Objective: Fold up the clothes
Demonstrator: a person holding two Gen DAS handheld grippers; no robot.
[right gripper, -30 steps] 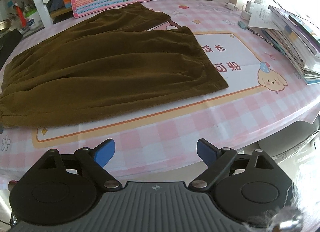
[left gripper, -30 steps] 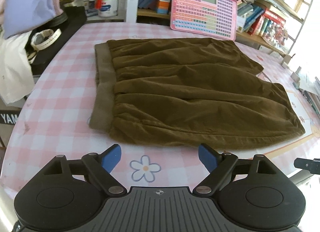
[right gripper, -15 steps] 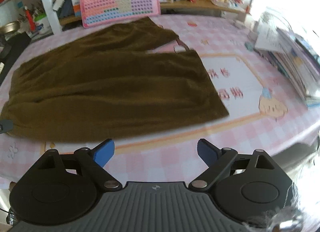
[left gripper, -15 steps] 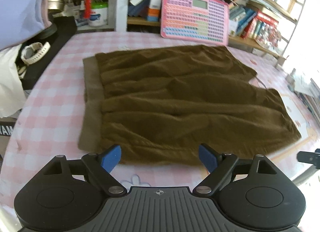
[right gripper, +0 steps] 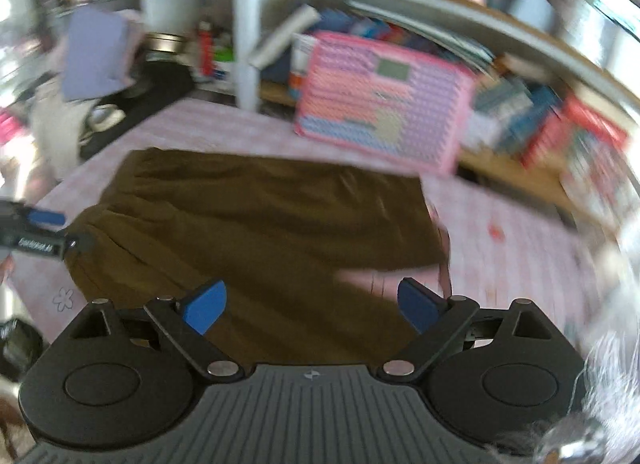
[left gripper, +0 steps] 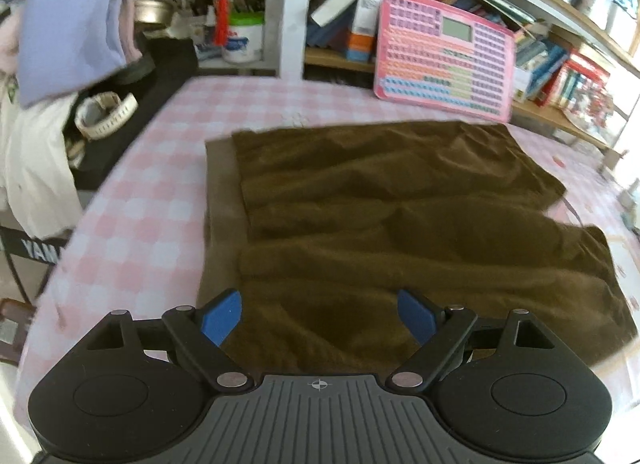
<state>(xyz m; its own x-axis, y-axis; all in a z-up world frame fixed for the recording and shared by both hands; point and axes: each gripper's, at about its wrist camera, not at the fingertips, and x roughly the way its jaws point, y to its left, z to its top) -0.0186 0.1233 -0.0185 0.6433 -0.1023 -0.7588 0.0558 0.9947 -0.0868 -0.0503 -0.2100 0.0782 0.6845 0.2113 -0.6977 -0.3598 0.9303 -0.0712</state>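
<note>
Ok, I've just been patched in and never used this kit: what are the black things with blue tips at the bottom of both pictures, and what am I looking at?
Those are two hand-held grippers; a person carries one in each hand, and each has a fisheye camera looking forward along its jaws. One picture is from the left gripper, the other from the right gripper. The blue tips are the jaws, and both pairs stand wide apart, holding nothing.

On the pink checked tablecloth lies a brown garment, spread flat, its lighter waistband to the left. Both grippers hang over its near edge. Behind it a pink keyboard toy leans against cluttered shelves. The right view is blurred, but it shows the left gripper's blue tip at its left edge.
</note>
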